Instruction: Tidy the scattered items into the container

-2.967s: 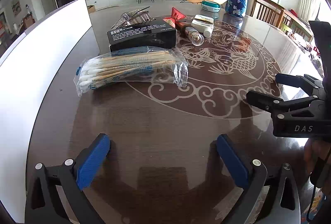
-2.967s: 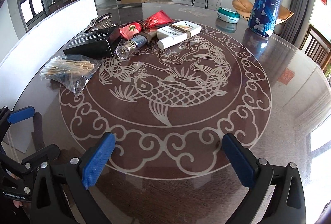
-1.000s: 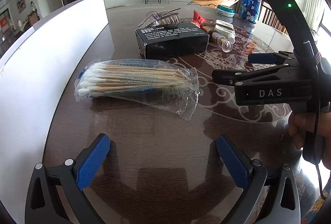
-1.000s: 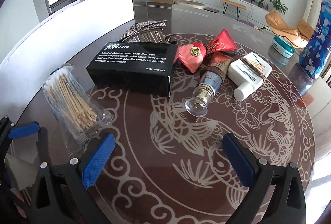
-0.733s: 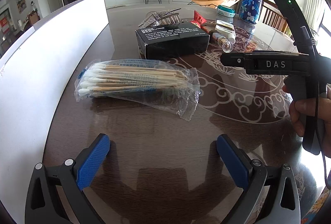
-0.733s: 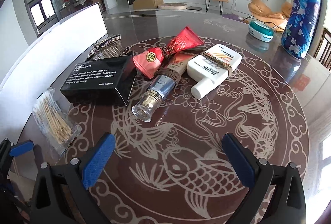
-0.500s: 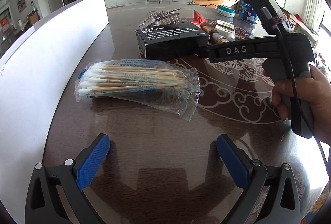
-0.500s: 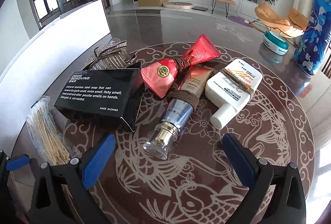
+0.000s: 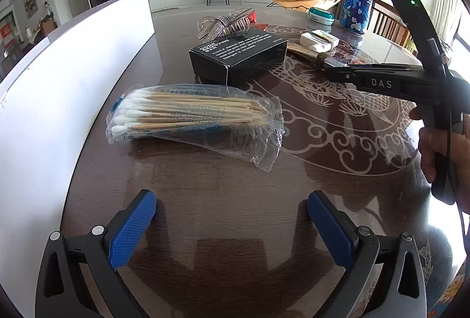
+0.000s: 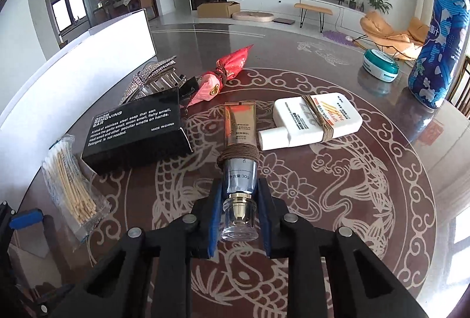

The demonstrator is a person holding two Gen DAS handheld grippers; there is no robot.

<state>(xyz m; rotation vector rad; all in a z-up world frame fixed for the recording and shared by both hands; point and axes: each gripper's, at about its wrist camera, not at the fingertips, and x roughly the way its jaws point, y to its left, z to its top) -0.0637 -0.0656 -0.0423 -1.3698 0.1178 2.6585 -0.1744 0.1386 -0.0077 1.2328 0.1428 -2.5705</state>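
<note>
The right gripper [image 10: 238, 215] is closed around the clear cap end of the gold-and-silver cosmetic tube with brown cord wound round its middle [image 10: 239, 147], blue pads pressing on either side of the neck. The tube lies flat on the dark glass-topped table with the pale fish pattern [image 10: 337, 200], pointing away from the camera, its crimped gold tail close to the white flat sunscreen bottle bound with cord [image 10: 314, 119] and the black cardboard soap box with white lettering [image 10: 135, 130].

The grip sits right at the cap, so the long body hangs out in front. My read: lift straight up first, gently, so the tail doesn't swing into the white bottle or clip the corner of the box. Keep the squeeze steady; that clear cap looks smooth and could slip or twist between the pads.

The big white-walled container [image 9: 73, 77] stands along the table's left edge, well apart from the tube. The carry has to pass over the box and the clear plastic bag of wooden cotton swabs [image 9: 194, 118], so height matters before any sideways travel.

The left gripper [image 9: 232, 227] hovers low over bare table just short of the swab bag, fingers spread wide, holding nothing. It is well placed to take the swabs, but best kept still while the right arm crosses.

The red foil tube [image 10: 229, 68] and the sparkly rhinestone hair clip [image 10: 152, 77] wait behind the box.
</note>
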